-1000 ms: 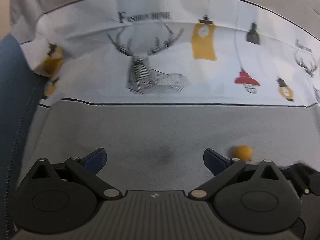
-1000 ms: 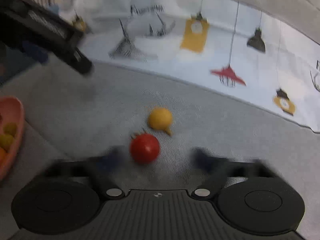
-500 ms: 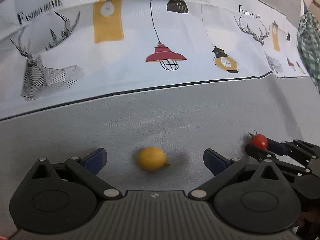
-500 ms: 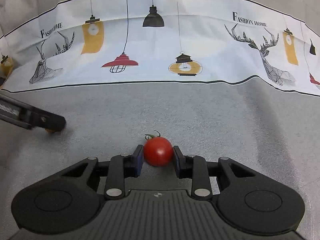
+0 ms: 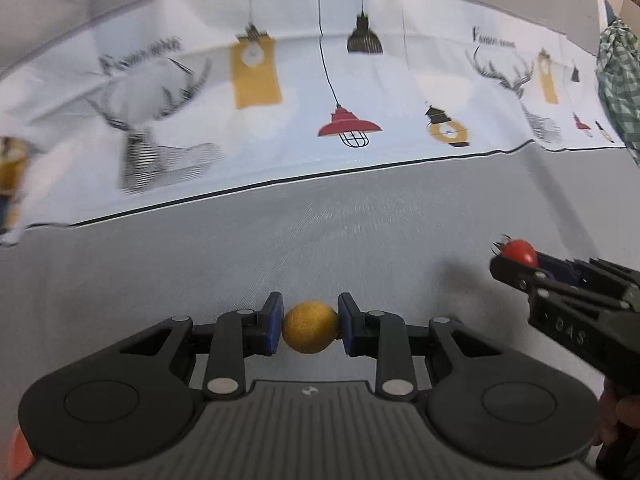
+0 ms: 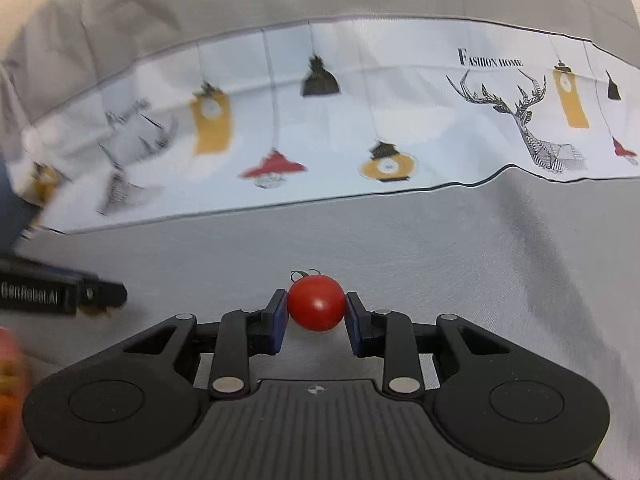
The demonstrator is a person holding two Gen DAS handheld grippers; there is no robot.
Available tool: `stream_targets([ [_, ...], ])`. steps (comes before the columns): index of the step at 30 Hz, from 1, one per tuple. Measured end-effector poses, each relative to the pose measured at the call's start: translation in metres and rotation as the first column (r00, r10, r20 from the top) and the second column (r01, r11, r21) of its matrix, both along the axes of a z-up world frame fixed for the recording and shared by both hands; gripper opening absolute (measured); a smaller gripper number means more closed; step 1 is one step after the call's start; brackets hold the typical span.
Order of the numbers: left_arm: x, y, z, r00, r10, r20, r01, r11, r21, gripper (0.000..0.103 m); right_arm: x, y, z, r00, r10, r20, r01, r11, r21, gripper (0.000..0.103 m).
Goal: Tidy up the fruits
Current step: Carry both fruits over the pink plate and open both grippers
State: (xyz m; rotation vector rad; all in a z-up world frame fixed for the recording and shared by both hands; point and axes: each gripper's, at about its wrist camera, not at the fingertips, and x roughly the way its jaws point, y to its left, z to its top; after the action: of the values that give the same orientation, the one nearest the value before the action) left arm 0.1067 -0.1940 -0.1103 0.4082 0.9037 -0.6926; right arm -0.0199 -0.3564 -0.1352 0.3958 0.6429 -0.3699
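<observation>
A small yellow round fruit (image 5: 310, 327) sits between the blue pads of my left gripper (image 5: 310, 322), which is shut on it just above the grey cloth (image 5: 340, 240). A red cherry tomato (image 6: 316, 302) with a green stem is held in my right gripper (image 6: 316, 314), its pads pressing both sides. In the left wrist view the right gripper (image 5: 516, 264) reaches in from the right with the tomato (image 5: 519, 251) at its tip. In the right wrist view the left gripper (image 6: 100, 298) shows at the left edge, its fruit mostly hidden.
A white printed band with lamps and deer (image 5: 348, 120) crosses the cloth further back. A green checked fabric (image 5: 620, 92) lies at the far right. A blurred orange bowl rim (image 6: 10, 380) with fruit shows at the left edge, near the grippers.
My left gripper moved over the yellow fruit and closed on it from wide open. My right gripper took hold of the tomato and has lifted and rolled with it.
</observation>
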Motion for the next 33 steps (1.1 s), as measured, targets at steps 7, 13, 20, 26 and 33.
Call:
stream_targets([
  [7,-0.069,0.101,0.054,0.993,0.112,0.024,-0.113,0.994,0.017,0.033,-0.06,0.08,0.054,0.988,0.124,0.087,-0.129,0.99,0.058,0.032],
  [13,-0.094,0.185,0.076,0.97,0.232,0.07,-0.234,0.972,0.018,0.033,-0.069,0.156,0.079,0.948,0.298,0.116,-0.302,0.953,0.024,0.032],
  [20,-0.074,0.247,0.067,0.946,0.323,0.027,-0.324,0.946,0.026,0.033,-0.026,0.214,0.089,0.903,0.417,0.102,-0.419,0.908,-0.001,0.032],
  [26,-0.048,0.255,0.043,0.941,0.338,-0.018,-0.337,0.941,0.026,0.033,0.019,0.241,0.077,0.875,0.479,0.063,-0.481,0.876,0.023,0.032],
  [33,-0.031,0.254,0.017,0.948,0.307,-0.079,-0.302,0.951,0.069,0.07,0.057,0.245,0.056,0.867,0.492,0.081,-0.498,0.853,0.155,0.045],
])
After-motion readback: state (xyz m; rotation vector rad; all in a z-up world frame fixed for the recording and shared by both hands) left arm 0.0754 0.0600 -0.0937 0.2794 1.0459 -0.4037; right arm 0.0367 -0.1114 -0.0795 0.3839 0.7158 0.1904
